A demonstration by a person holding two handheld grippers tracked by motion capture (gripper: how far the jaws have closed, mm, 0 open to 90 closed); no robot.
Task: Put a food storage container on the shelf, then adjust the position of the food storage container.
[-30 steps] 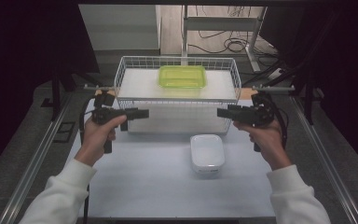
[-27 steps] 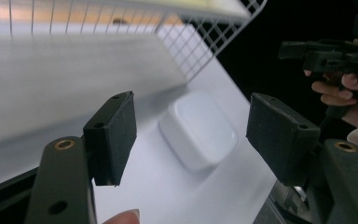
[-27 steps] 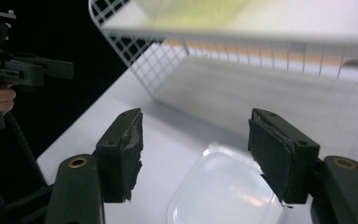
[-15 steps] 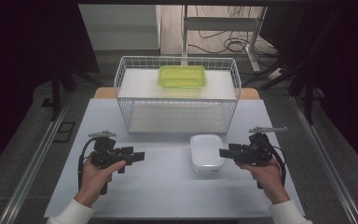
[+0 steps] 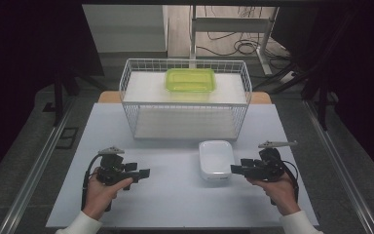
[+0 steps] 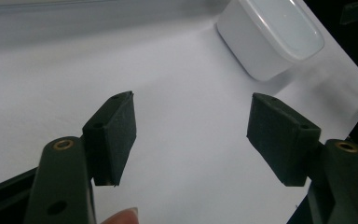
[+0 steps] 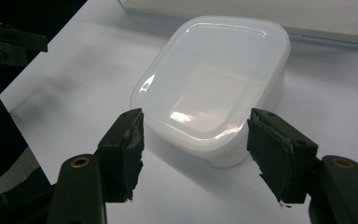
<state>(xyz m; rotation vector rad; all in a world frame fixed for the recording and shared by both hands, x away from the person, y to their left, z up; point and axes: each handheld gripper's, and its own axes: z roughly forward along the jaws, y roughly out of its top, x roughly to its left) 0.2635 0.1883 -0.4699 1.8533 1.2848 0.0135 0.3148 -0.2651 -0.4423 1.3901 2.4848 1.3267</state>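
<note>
Left gripper (image 5: 143,173) at lower left of the high view, jaws released, nothing between them, well apart from the white lidded box (image 5: 216,160). Box sits lower centre on the surface (image 5: 175,204), long axis running up-frame toward the wire basket (image 5: 185,105). Right gripper (image 5: 233,169) at lower right, jaws released, just beside the box's right edge; nearer hand.

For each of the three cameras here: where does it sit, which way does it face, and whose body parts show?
High view: above the person's side, facing forward and down on the table; both forearms and hands show.
Left gripper view: rides the left hand-held gripper, looking along its open jaws; a fingertip shows.
Right gripper view: rides the right hand-held gripper, jaws open, aimed at the white lidded box.
Shared: all three show that box.
</note>
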